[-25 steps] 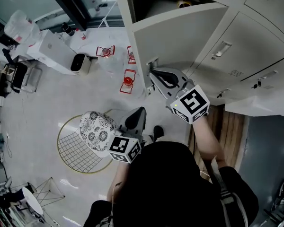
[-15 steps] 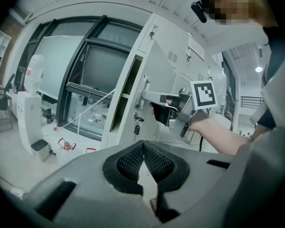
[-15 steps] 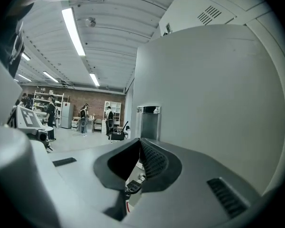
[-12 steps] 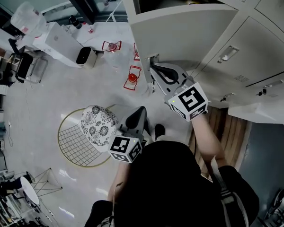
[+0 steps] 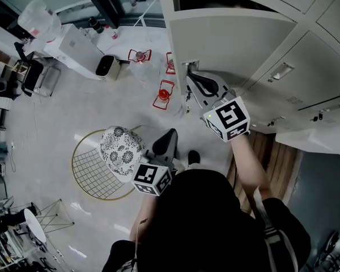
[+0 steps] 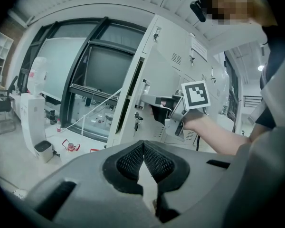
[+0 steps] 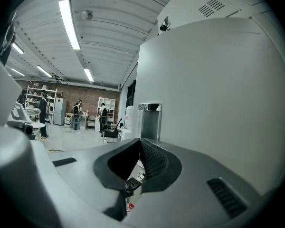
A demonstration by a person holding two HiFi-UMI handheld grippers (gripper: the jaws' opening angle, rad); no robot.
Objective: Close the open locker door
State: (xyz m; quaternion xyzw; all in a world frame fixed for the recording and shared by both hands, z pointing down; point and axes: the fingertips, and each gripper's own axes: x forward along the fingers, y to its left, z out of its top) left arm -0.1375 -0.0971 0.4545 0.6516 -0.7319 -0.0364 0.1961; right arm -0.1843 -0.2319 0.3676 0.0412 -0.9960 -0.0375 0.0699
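A bank of pale grey metal lockers [image 5: 306,55] fills the far right of the head view. One locker door [image 5: 232,35] stands open, swung partway out from the bank, with the dark compartment showing as a strip beyond its far edge. The doors beside it lie flush. The open door is a plain, flat, light grey panel, and in the right gripper view it fills the right side of the scene [image 7: 213,103]. One shiny metal latch [image 7: 149,120] sits at its free edge. On the pale floor [image 5: 62,112] to the near left stands one round wire-frame stool [image 5: 93,174] carrying one black-and-white patterned cushion [image 5: 122,146]. There are two grippers. The right hand-held gripper [image 5: 188,78] reaches up to the door's free edge just beside the latch. Its jaws are closed tip to tip with nothing between them [image 7: 140,141], and I cannot tell if it touches the door. The left hand-held gripper [image 5: 169,134] hangs low near the person's body, well apart from the door. Its jaws are likewise closed and empty [image 6: 143,144]. Three small red stands [image 5: 164,92] sit on the floor at the foot of the lockers.
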